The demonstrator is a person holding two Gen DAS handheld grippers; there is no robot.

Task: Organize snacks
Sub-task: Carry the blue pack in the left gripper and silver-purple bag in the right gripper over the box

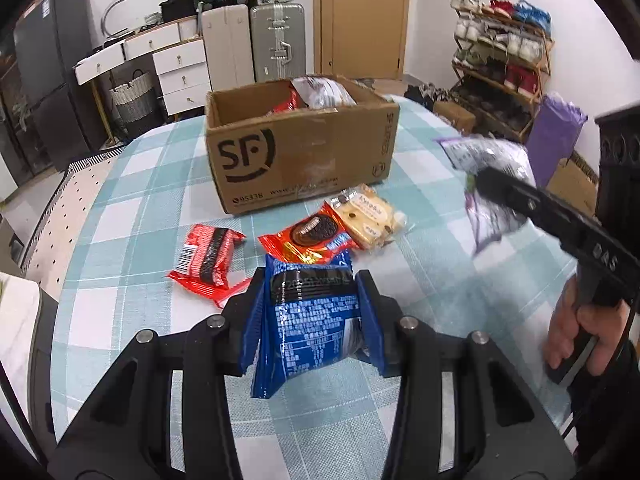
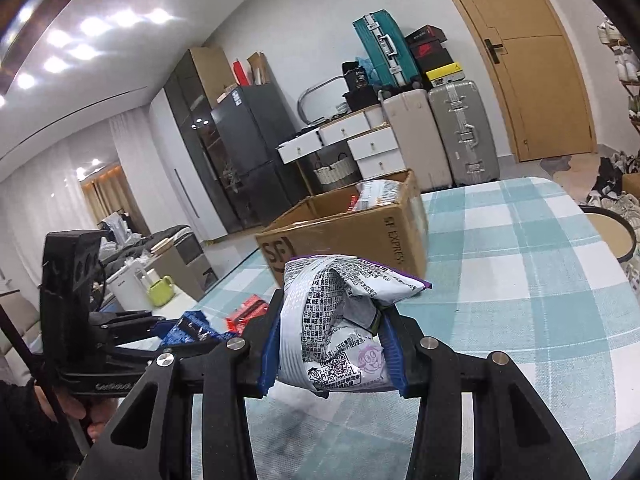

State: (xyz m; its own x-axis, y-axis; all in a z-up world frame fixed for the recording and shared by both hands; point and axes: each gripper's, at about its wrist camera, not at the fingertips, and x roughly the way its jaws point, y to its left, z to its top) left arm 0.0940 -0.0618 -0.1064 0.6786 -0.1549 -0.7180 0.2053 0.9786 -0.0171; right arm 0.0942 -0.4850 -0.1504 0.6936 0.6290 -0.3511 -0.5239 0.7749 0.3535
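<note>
My left gripper [image 1: 310,300] is shut on a blue snack packet [image 1: 308,320] and holds it above the checked tablecloth [image 1: 132,208], in front of the open SF cardboard box [image 1: 300,152]. My right gripper [image 2: 332,340] is shut on a silver and purple snack bag [image 2: 336,320]; that bag also shows blurred at the right of the left wrist view [image 1: 492,184]. On the table between the left gripper and the box lie a red packet [image 1: 208,260], an orange Oreo packet [image 1: 312,240] and a pale biscuit packet [image 1: 370,216]. The box holds several snack bags [image 1: 320,92].
The box also shows in the right wrist view [image 2: 352,236], to the left and ahead of the right gripper. The left gripper's body [image 2: 100,320] is at the lower left there. Suitcases [image 1: 276,40], drawers [image 1: 180,76] and a shoe rack [image 1: 504,64] stand beyond the table.
</note>
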